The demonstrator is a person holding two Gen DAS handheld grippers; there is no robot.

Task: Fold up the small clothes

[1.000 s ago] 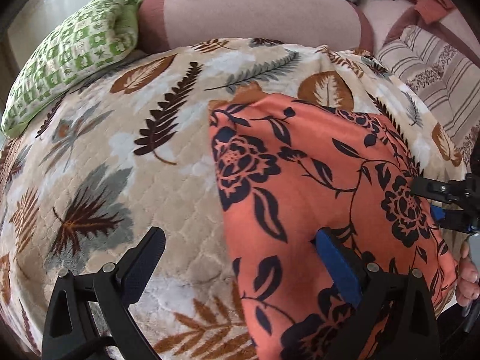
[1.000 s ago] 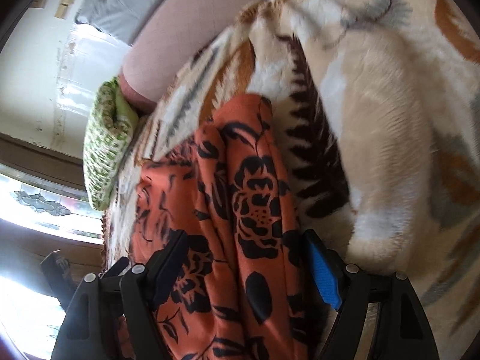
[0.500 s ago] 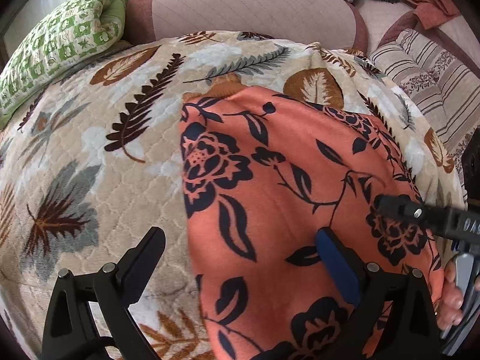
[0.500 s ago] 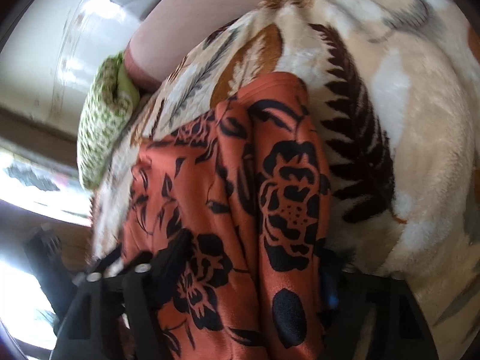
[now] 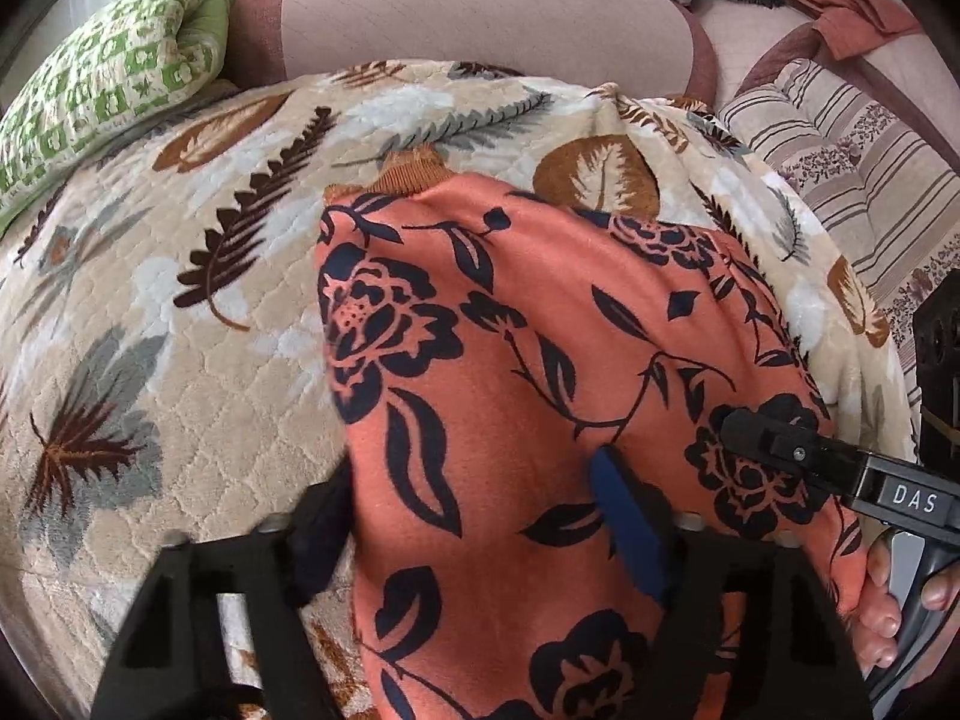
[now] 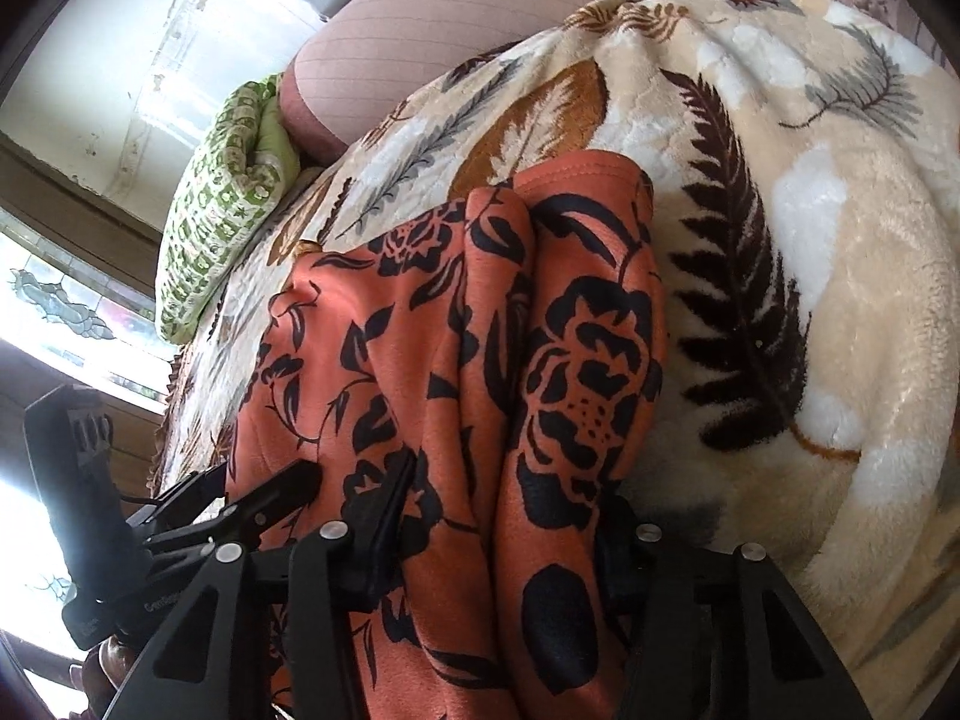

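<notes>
An orange garment with black flowers [image 5: 540, 360] lies folded on a leaf-patterned blanket [image 5: 180, 300]. My left gripper [image 5: 474, 516] straddles its near left edge, one finger beside the cloth and the blue-padded finger on top; the jaws stand apart but narrower than before. My right gripper [image 6: 510, 510] has its fingers around the garment's near edge [image 6: 540, 360], cloth bunched between them. The right gripper also shows in the left wrist view [image 5: 780, 444], lying on the cloth's right side.
A green patterned cushion [image 5: 108, 78] lies at the far left. A pink sofa back [image 5: 480, 12] runs behind the blanket. A striped cushion [image 5: 852, 168] lies at the right. A window [image 6: 60, 312] is on the right wrist view's left.
Both grippers have moved forward over the garment's near edge. The left jaws have narrowed onto the cloth edge. The right gripper has slid further onto the cloth.
</notes>
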